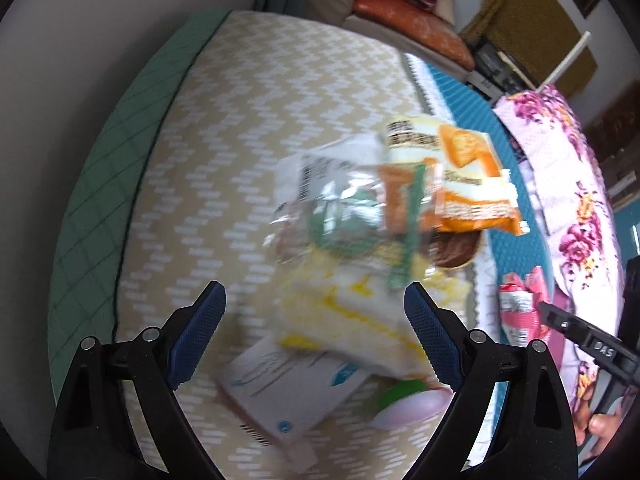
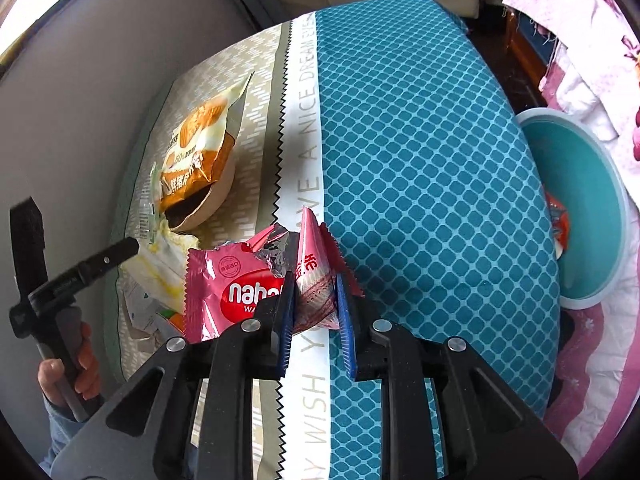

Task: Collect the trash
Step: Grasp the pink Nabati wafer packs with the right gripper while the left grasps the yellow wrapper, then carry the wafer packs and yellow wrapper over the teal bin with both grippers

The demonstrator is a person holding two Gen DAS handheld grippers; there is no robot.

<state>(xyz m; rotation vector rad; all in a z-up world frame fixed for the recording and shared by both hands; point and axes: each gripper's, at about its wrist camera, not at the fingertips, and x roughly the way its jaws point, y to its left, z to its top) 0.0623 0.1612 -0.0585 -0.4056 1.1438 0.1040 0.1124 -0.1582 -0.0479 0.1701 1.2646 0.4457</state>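
Left gripper (image 1: 314,312) is hanging with jaws apart over the wrapper pile (image 1: 360,216) on the bed. Right gripper (image 2: 314,300) is pinching the pink wafer wrapper (image 2: 240,284). Next, likely: carrying it right to the teal basin (image 2: 580,208).

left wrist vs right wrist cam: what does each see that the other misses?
Left wrist only: the small white box and the green-and-clear wrapper, between the open left gripper.
Right wrist only: the teal basin beside the bed, and the right gripper shut on the pink wrapper.
Both: the orange snack bag and the teal patterned cover.
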